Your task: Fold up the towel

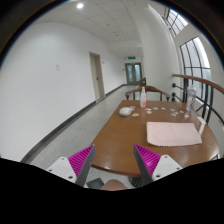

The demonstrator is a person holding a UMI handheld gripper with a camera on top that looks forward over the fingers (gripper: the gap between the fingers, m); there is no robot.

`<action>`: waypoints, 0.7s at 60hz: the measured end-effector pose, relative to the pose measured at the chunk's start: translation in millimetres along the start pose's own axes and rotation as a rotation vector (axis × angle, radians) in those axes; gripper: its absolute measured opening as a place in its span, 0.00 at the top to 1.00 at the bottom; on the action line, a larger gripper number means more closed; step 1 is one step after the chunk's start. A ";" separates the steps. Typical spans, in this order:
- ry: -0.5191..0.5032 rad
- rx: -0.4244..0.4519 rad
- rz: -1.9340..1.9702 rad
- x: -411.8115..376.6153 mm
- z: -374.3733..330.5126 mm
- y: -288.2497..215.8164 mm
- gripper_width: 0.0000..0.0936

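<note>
A pale pink towel (172, 132) lies flat on the brown wooden table (125, 135), beyond my fingers and to the right. My gripper (113, 160) is open and empty, held above the near end of the table. Its pink pads (80, 159) stand wide apart, with bare tabletop between them.
A spray bottle (143, 96), a small round object (126, 111) and several small items stand at the table's far end. A dark thing (95, 182) lies under the near table edge. A grey corridor floor (75, 125) runs left of the table. Windows and a railing (200, 85) are on the right.
</note>
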State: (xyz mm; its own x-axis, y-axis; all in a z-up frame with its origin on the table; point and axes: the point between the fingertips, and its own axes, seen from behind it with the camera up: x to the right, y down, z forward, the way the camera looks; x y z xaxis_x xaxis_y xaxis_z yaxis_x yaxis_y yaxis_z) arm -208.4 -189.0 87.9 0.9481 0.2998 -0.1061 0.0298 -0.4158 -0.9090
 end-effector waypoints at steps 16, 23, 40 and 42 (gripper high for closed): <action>0.151 -0.021 0.024 100.0 73.4 -33.8 0.17; 0.235 -0.093 0.009 151.0 114.8 -26.9 0.19; 0.233 -0.213 -0.031 175.5 179.5 1.6 0.63; 0.219 -0.210 -0.045 173.7 181.5 1.7 0.68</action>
State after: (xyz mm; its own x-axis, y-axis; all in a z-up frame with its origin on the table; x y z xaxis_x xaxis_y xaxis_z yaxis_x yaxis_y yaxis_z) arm -101.2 18.2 -5.3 0.9894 0.1390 0.0431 0.1167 -0.5811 -0.8055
